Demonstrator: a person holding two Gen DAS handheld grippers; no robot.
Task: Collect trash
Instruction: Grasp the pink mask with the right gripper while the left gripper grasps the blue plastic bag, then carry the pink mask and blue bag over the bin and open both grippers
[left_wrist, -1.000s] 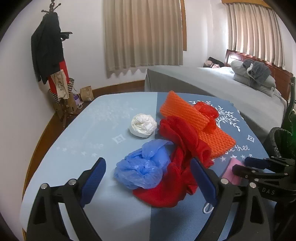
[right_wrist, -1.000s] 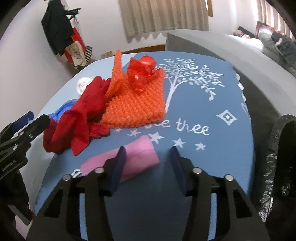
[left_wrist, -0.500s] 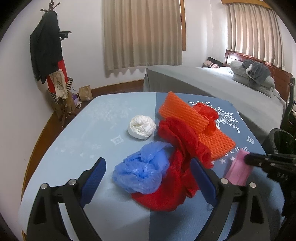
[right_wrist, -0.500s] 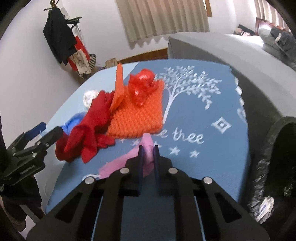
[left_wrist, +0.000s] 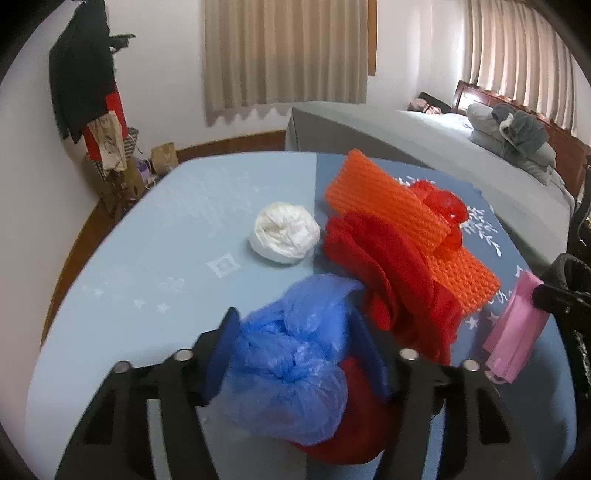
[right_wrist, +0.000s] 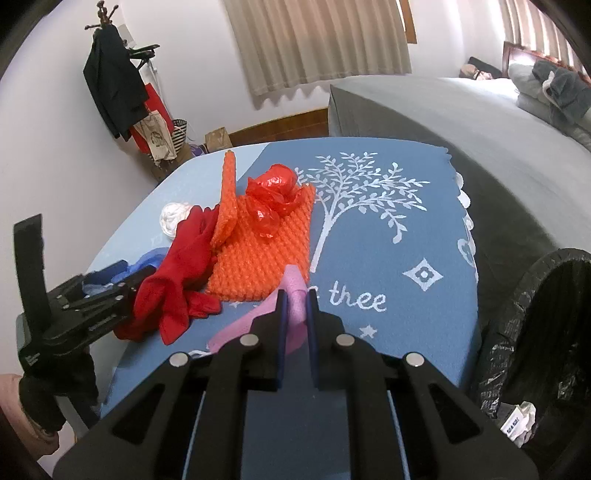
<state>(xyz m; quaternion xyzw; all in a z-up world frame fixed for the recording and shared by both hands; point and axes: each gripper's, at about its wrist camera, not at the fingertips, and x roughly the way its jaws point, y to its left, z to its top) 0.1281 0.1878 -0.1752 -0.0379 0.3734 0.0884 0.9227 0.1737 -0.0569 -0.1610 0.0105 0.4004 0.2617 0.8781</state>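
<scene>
Left wrist view: left gripper (left_wrist: 291, 349) straddles the crumpled blue plastic bag (left_wrist: 291, 363) on the pale half of the tablecloth (left_wrist: 155, 258). Jaws are closing, bag between them; pads look to be at the bag's sides, but firm pressure cannot be confirmed. Red cloth (left_wrist: 391, 280) lies against and partly under the bag. White wad (left_wrist: 283, 232) sits apart, farther back. Orange mesh (left_wrist: 399, 225) and red plastic bag (left_wrist: 443, 206) lie beyond the cloth. At the right edge, pink face mask (left_wrist: 517, 328) hangs lifted off the table from the other gripper.

Risk: the closing jaws could pinch a fold of red cloth along with the bag and drag it up. Thin, slippery film may also squeeze out if only a loose lobe is caught.

Right wrist view: right gripper (right_wrist: 294, 306) is clamped nearly fully together on the pink mask, which folds up between the pads with its tail trailing left. Black-lined bin (right_wrist: 535, 332) stands just off the table's right edge, some paper scrap already inside. Left gripper shows at left, over the blue bag.

Risk: the trailing mask end or ear loop may snag the bin rim or liner, so the mask drapes outside rather than dropping in. An early release would land it on the floor.
</scene>
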